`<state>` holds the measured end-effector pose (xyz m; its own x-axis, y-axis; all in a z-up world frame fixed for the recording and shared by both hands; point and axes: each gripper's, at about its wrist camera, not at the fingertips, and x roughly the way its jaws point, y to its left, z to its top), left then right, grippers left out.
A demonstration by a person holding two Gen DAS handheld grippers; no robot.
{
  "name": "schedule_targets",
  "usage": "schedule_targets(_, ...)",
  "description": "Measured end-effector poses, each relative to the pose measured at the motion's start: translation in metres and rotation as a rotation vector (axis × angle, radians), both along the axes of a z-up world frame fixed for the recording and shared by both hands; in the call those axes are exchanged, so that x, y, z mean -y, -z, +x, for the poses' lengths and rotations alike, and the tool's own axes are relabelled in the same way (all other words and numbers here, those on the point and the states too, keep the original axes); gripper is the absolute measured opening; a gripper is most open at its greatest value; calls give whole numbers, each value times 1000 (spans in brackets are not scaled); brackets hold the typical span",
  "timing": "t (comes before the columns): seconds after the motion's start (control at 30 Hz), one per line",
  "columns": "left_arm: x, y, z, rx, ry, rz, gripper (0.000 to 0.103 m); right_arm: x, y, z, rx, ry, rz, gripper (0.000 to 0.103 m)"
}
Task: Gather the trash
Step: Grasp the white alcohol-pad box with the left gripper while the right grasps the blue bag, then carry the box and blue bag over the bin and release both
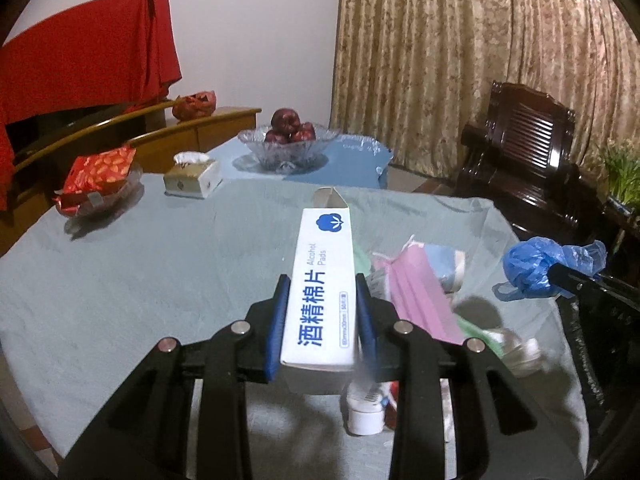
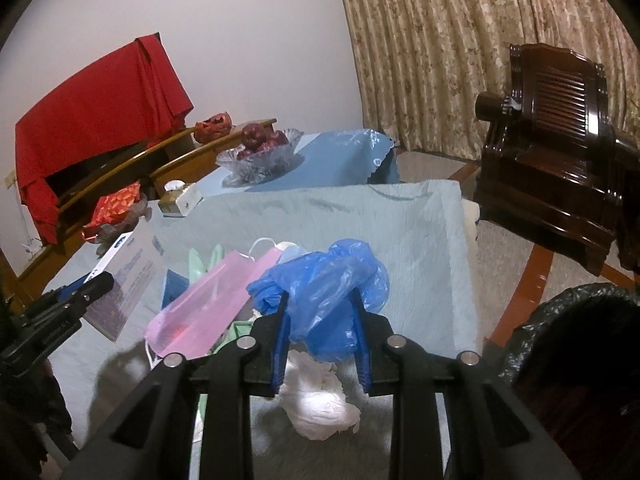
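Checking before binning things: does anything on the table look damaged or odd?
The alcohol pads box, clamped in the left gripper, has its far end flap open. Nothing looks spilled.

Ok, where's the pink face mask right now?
The pink face mask lies on the trash pile on the table, between the alcohol pads box and blue plastic bag.

Left hand-held gripper (image 1: 322, 300): lower centre of its frame, angled downward, blue pads clamped on white box (image 1: 323, 292). Right hand-held gripper (image 2: 322, 320): lower centre, angled downward, pads pinching crumpled blue plastic bag (image 2: 328, 292).
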<state>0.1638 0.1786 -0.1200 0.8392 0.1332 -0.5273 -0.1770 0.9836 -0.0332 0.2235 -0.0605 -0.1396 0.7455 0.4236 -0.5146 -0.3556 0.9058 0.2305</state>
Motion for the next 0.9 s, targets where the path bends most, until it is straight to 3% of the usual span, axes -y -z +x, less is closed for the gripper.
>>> schedule_targets(0.4, 43, -29, -17, 52, 80, -2, 30, 22, -29, -27, 56, 25, 17, 27)
schedule_targets(0.9, 122, -43, -16, 76, 233, -22, 30, 89, -54, -64, 104, 138, 8, 27)
